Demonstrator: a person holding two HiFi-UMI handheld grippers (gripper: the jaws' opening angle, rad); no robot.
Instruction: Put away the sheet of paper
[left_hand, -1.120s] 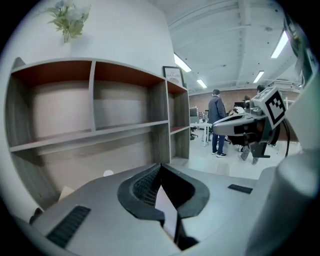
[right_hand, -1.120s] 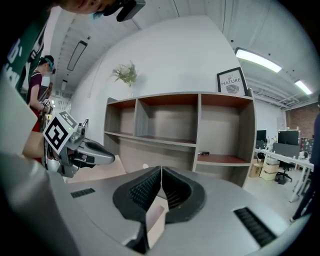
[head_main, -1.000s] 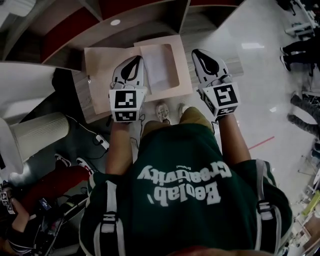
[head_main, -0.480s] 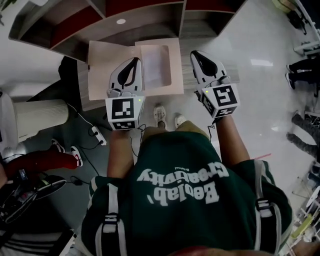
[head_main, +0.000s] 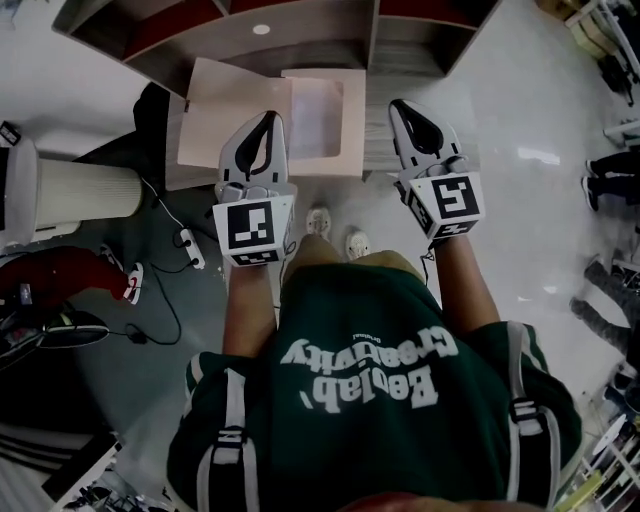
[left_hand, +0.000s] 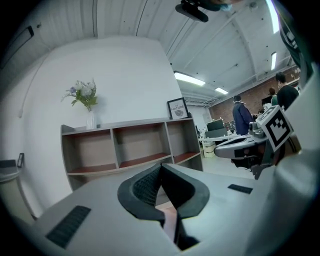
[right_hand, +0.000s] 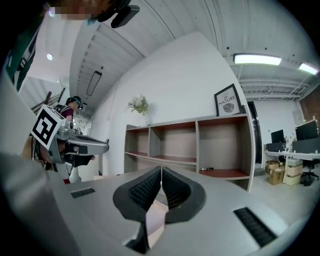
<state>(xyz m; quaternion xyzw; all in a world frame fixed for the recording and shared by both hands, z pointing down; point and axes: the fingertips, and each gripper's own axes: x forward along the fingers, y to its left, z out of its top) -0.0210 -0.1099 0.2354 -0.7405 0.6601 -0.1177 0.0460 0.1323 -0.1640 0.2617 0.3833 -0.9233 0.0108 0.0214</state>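
Observation:
A white sheet of paper (head_main: 318, 118) lies inside a shallow pink box (head_main: 352, 150) on a low wooden table (head_main: 420, 150). The box's pink lid (head_main: 225, 115) lies flat to the left of it. My left gripper (head_main: 268, 124) hovers over the lid and the box's left edge, shut and holding nothing. To the right of the box, my right gripper (head_main: 403, 108) hangs over the table, also shut and empty. In the left gripper view my left gripper (left_hand: 161, 168) has its pads pressed together. My right gripper (right_hand: 161, 171) looks the same in the right gripper view.
An open shelf unit (head_main: 300, 40) stands just behind the table. A white ribbed cylinder (head_main: 85, 190) and cables (head_main: 185, 250) are on the floor at the left. The person's shoes (head_main: 335, 230) are at the table's near edge. Other people stand at the far right (head_main: 610, 170).
Both grippers stay shut and empty over the table; they have drawn back slightly toward the body. The view has shifted a little, and the figure at lower left has moved off.

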